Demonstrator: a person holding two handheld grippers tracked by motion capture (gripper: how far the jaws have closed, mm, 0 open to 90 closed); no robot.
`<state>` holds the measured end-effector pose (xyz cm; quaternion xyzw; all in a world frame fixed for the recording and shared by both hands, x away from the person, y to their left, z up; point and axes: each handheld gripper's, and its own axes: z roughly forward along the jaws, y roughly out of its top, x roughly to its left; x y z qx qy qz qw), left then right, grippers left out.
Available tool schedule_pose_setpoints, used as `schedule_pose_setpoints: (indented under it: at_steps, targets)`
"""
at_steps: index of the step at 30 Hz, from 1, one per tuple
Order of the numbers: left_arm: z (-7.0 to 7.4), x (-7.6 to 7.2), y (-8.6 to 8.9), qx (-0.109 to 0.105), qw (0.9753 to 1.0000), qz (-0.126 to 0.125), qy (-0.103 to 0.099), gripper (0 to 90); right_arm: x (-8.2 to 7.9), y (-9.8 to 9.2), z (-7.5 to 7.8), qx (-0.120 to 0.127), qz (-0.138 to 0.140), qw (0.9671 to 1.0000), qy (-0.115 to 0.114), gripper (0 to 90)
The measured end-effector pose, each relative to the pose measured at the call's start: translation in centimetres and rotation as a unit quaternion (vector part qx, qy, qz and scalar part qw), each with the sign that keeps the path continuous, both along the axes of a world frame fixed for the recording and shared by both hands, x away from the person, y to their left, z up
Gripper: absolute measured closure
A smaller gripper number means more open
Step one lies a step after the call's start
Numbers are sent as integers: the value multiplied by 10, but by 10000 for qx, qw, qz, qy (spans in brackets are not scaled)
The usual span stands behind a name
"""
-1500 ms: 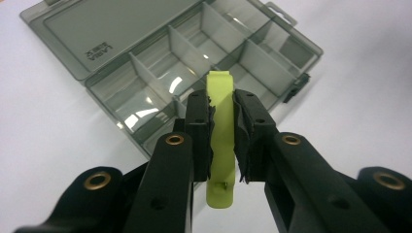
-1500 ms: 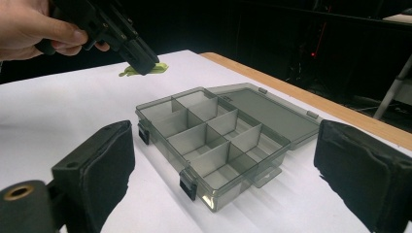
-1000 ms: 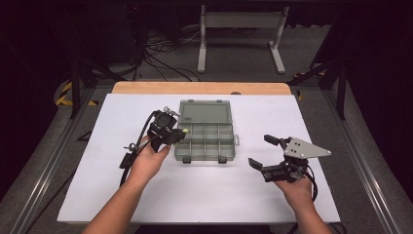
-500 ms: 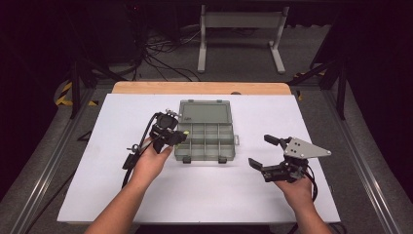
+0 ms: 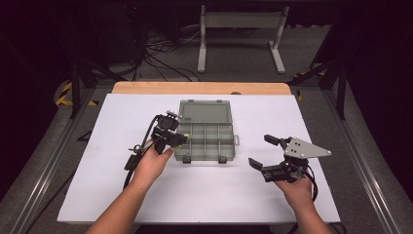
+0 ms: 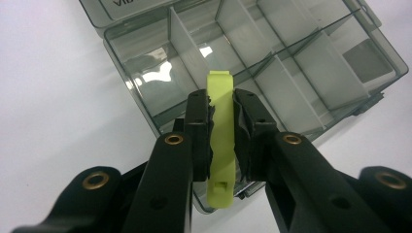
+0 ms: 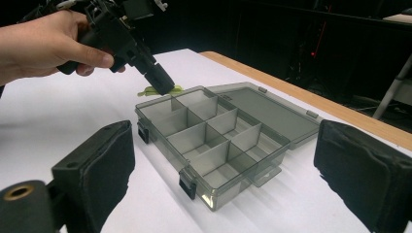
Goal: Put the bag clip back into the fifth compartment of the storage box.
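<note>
A thin yellow-green strip [image 6: 221, 145] is pinched between the jaws of the left hand-held gripper [image 5: 171, 138], its long axis running forward past the tips. It is held over the near-left corner compartment of the open grey compartment box [image 5: 207, 144], which lies directly ahead on the white desk [image 5: 204, 195]. The right hand-held gripper [image 5: 270, 156] is kept wide and empty, well apart to the box's right.
</note>
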<state>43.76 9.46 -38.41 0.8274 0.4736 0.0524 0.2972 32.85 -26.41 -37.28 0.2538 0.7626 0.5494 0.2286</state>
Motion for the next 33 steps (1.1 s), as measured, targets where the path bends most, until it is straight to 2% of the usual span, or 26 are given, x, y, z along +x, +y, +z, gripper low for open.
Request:
schedule_pose_setpoints:
  at_steps: [8, 16, 33]
  targets:
    - [-4, 3, 0, -44, 9997, 119, 197, 775, 0, 0, 0, -3, -11, 10000, 25, 85]
    - [-8, 5, -1, 0, 9996, 161, 249, 774, 0, 1, 0, 2, 17, 10000, 15, 85]
    - [-17, 7, -3, 91, 9990, 72, 425, 772, 0, 1, -1, -50, 35, 10000, -4, 85]
